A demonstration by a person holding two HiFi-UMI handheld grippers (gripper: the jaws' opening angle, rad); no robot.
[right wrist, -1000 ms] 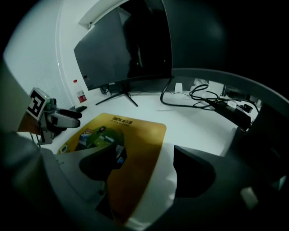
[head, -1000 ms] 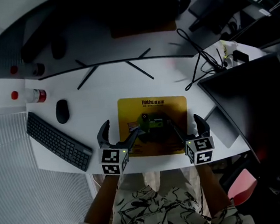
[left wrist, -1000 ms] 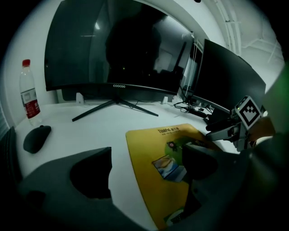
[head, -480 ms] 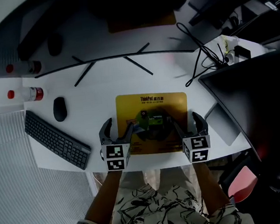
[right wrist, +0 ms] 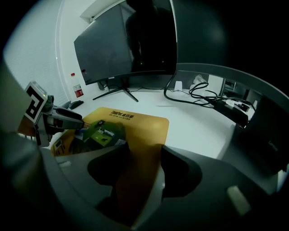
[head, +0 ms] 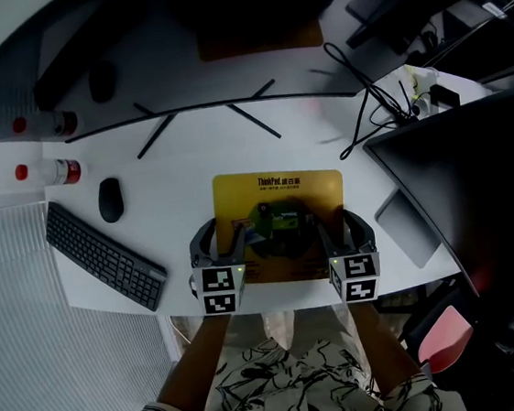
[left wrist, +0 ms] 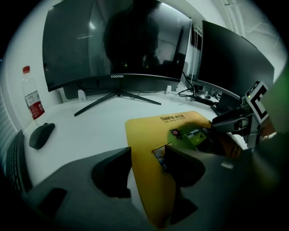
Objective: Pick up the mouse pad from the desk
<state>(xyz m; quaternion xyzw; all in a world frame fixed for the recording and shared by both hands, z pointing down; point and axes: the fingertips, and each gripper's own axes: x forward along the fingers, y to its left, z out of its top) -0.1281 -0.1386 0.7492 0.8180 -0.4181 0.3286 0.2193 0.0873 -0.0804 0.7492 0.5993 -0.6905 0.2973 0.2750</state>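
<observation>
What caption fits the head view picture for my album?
Left tongs and right tongs, open, straddle the side edges of the yellow mouse pad on the desk.

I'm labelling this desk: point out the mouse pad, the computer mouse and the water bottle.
mouse pad [head: 279, 195]: head view, yellow area under logo.
computer mouse [head: 110, 200]: head view, its back.
water bottle [head: 46, 170]: head view, clear body.

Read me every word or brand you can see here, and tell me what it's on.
"ThinkPad": on the yellow mouse pad, near its far edge; the characters after it are too blurred to read.
"coocaa": on the lower bezel of the curved monitor.
Label on the bottle: too small to read.
</observation>
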